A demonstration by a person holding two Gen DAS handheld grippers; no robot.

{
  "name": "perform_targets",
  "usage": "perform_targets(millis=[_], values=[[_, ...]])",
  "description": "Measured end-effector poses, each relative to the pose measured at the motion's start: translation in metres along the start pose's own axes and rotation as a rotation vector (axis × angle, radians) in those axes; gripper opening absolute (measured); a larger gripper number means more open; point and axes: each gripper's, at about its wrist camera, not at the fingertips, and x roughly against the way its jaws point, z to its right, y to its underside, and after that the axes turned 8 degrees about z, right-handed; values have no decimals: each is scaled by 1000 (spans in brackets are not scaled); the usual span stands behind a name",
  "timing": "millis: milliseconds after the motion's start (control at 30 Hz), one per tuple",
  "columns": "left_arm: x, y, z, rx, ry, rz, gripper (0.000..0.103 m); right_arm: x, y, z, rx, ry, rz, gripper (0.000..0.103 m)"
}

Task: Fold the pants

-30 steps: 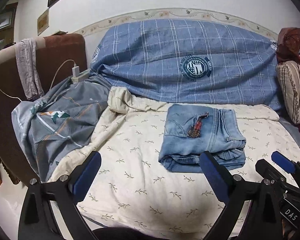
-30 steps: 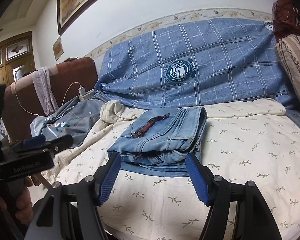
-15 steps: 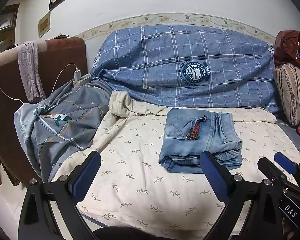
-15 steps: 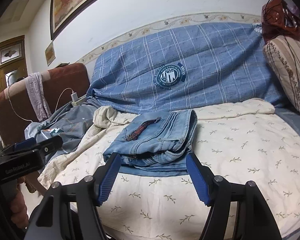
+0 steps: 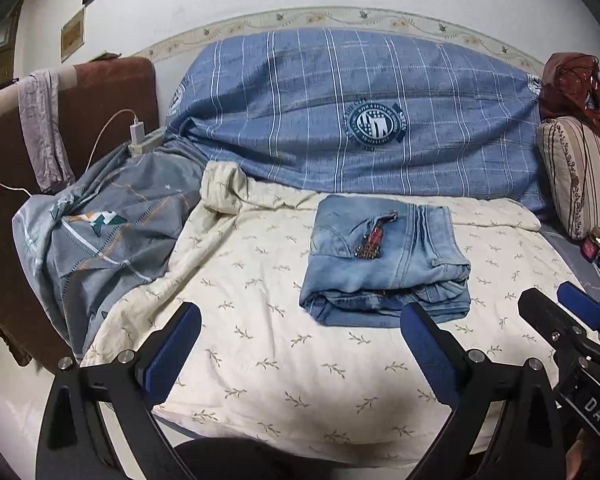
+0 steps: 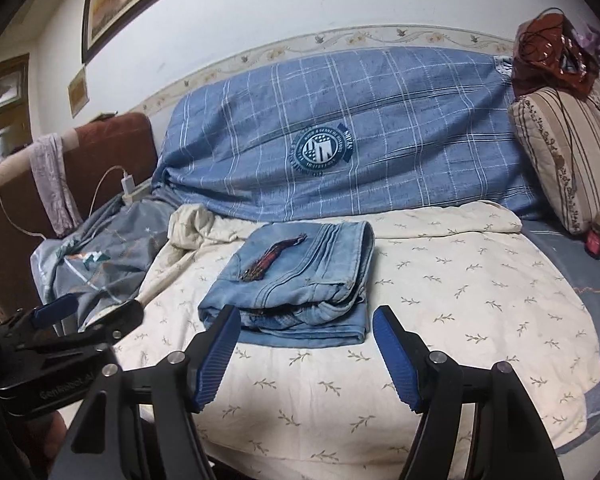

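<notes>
A pair of light blue jeans (image 5: 384,268) lies folded into a compact rectangle on the cream leaf-print sheet (image 5: 260,320), with a dark red tassel on its top pocket. It also shows in the right wrist view (image 6: 296,284). My left gripper (image 5: 300,344) is open and empty, held back from the near edge of the jeans. My right gripper (image 6: 306,340) is open and empty, just in front of the jeans. Each gripper shows at the edge of the other's view.
A blue plaid cover (image 5: 340,120) drapes the sofa back. A grey-blue blanket (image 5: 100,240) lies heaped at left beside a brown armrest (image 5: 4,160) with a charger and cable (image 5: 136,132). A striped cushion (image 5: 580,176) stands at right.
Both grippers have drawn back from the folded jeans, so the jeans look smaller and farther. The jeans have not moved. Both grippers stay open.
</notes>
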Motion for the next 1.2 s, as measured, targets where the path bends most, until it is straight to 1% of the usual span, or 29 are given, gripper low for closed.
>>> perform_targets(millis=[200, 333, 500, 733, 867, 1000, 1100, 1200], values=[[0, 0, -7, 20, 7, -8, 100, 6, -3, -8, 17, -10, 17, 72], [-1, 0, -12, 31, 21, -21, 100, 6, -6, -8, 7, -3, 9, 72], [-3, -1, -16, 39, 39, -37, 100, 6, -9, -15, 27, 12, 2, 72], [-15, -6, -23, 54, 68, -97, 100, -3, -16, -23, 49, 23, -11, 72], [-23, -9, -28, 80, 66, -118, 100, -10, -20, -24, 73, 32, -17, 72], [-33, -11, -32, 99, 58, -143, 100, -18, -23, -23, 68, 37, -24, 72], [-38, -13, -32, 96, 56, -153, 100, -23, -22, -22, 57, 30, -37, 72], [-39, -16, -31, 88, 51, -144, 100, -27, -23, -26, 72, 26, -44, 72]])
